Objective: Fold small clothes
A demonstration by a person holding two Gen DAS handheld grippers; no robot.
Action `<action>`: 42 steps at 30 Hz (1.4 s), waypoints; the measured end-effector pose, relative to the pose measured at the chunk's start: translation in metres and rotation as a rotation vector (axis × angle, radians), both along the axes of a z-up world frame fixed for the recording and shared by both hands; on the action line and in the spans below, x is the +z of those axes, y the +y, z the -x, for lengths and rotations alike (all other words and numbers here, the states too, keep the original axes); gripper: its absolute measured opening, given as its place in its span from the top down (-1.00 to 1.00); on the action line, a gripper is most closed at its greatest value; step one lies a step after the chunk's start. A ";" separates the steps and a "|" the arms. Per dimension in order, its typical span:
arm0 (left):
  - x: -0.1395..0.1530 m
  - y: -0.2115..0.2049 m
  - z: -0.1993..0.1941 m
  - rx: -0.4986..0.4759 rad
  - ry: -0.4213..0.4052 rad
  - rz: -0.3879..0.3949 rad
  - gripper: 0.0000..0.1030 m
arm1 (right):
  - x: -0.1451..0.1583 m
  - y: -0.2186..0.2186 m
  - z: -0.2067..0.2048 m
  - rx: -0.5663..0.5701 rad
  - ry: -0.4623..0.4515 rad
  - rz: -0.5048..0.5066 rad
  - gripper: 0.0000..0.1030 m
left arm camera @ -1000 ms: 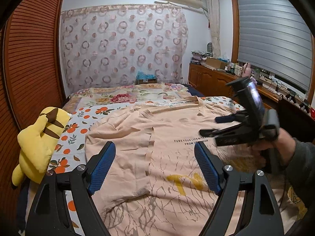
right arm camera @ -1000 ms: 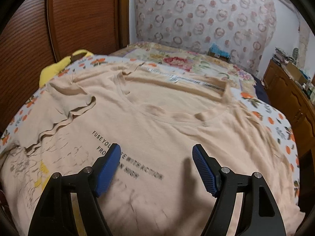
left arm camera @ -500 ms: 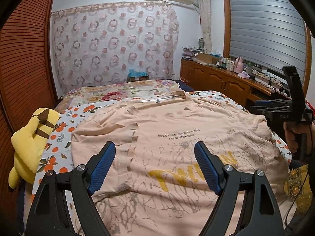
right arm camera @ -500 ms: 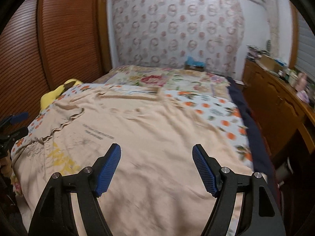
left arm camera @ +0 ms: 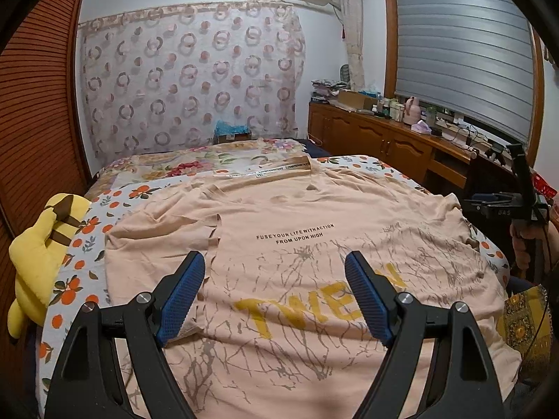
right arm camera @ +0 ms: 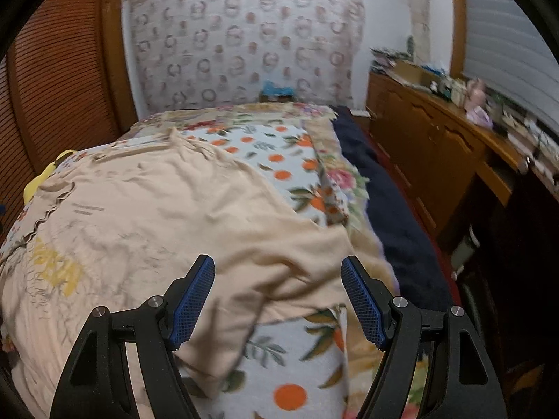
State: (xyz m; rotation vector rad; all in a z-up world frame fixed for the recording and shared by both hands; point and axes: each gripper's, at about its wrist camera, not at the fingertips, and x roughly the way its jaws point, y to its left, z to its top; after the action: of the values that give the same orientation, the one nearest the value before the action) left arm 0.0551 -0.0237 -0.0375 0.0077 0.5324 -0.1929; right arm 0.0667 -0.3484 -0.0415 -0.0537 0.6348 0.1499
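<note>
A peach T-shirt (left arm camera: 297, 244) with black text and yellow letters lies spread face up on the bed; its left sleeve is folded inward. My left gripper (left arm camera: 276, 296) is open and empty, above the shirt's lower front. My right gripper (right arm camera: 277, 300) is open and empty above the shirt's right sleeve (right arm camera: 279, 262) at the bed's right side. The shirt (right arm camera: 157, 216) fills the left of the right wrist view. The right gripper's body (left arm camera: 506, 202) shows at the right edge of the left wrist view.
A yellow plush toy (left arm camera: 38, 255) lies at the bed's left edge by the wooden slatted doors (left arm camera: 31, 122). The orange-print sheet (right arm camera: 279, 160) covers the bed. A wooden cabinet (left arm camera: 377, 139) with clutter runs along the right wall. A dark blue blanket (right arm camera: 391, 216) lies along the bed's right.
My right gripper has swung from over the shirt's chest out to the right side of the bed, over the right sleeve. My left gripper drew back and rose slightly.
</note>
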 end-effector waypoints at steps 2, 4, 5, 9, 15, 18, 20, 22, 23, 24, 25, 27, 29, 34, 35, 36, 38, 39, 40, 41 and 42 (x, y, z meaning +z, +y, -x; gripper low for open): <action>-0.001 -0.002 0.000 -0.003 0.005 0.000 -0.61 | -0.003 -0.003 -0.004 -0.010 0.024 -0.024 -0.49; -0.001 -0.002 0.000 -0.009 0.010 -0.004 -0.61 | -0.006 -0.007 -0.011 -0.021 0.047 -0.046 -0.49; -0.001 -0.002 0.000 -0.011 0.012 -0.007 -0.61 | -0.005 -0.011 -0.013 -0.030 0.053 -0.054 -0.49; -0.001 -0.002 -0.001 -0.012 0.020 -0.012 -0.61 | -0.002 -0.021 -0.021 -0.039 0.079 -0.096 -0.47; -0.002 0.000 -0.001 -0.005 0.028 -0.013 -0.61 | -0.010 -0.017 -0.031 -0.039 0.098 -0.006 0.14; -0.002 0.002 -0.001 -0.004 0.029 -0.013 -0.61 | -0.008 -0.012 -0.029 -0.019 0.092 0.018 0.57; -0.001 0.002 -0.001 -0.004 0.029 -0.013 -0.61 | -0.005 -0.007 -0.026 -0.014 0.085 0.059 0.83; -0.001 0.002 -0.001 -0.001 0.027 -0.013 -0.61 | -0.001 -0.002 -0.023 0.006 0.073 0.090 0.94; -0.001 0.002 -0.001 0.000 0.028 -0.013 -0.61 | 0.001 0.000 -0.022 0.014 0.068 0.096 0.95; -0.002 0.005 -0.002 0.002 0.028 -0.011 -0.61 | 0.004 0.001 -0.021 0.018 0.055 0.102 0.98; -0.002 0.006 -0.002 0.004 0.027 -0.005 -0.61 | 0.009 0.003 -0.018 0.021 0.038 0.103 0.99; -0.001 0.009 -0.002 0.007 0.027 0.002 -0.61 | 0.020 0.006 -0.012 0.035 0.006 0.084 1.00; -0.002 0.011 -0.002 0.013 0.029 0.004 -0.61 | 0.035 0.013 -0.005 0.054 -0.036 0.079 1.00; -0.002 0.013 -0.001 0.013 0.033 0.004 -0.61 | 0.061 0.025 0.003 0.078 -0.107 0.101 1.00; -0.002 0.014 -0.001 0.013 0.032 0.005 -0.61 | 0.061 0.021 0.001 0.070 -0.102 0.090 1.00; -0.002 0.013 -0.001 0.013 0.031 0.007 -0.61 | 0.058 0.018 -0.001 0.051 -0.094 0.095 0.85; -0.002 0.013 -0.002 0.015 0.031 0.005 -0.61 | 0.049 0.011 -0.007 0.002 -0.081 0.122 0.22; -0.003 0.013 -0.002 0.016 0.031 0.006 -0.61 | 0.044 0.007 -0.009 -0.009 -0.074 0.126 -0.13; -0.002 0.013 -0.002 0.015 0.033 0.007 -0.61 | 0.038 0.000 -0.011 -0.018 -0.060 0.117 -0.16; -0.002 0.013 -0.002 0.014 0.033 0.006 -0.61 | 0.031 -0.005 -0.015 -0.027 -0.034 0.108 -0.16; -0.002 0.013 -0.001 0.013 0.034 0.006 -0.61 | 0.026 -0.008 -0.019 -0.035 -0.003 0.098 -0.16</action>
State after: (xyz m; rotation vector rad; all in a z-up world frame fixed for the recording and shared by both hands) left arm 0.0559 -0.0107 -0.0397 -0.0047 0.5655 -0.1824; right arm 0.0856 -0.3559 -0.0150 -0.1374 0.6394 0.0844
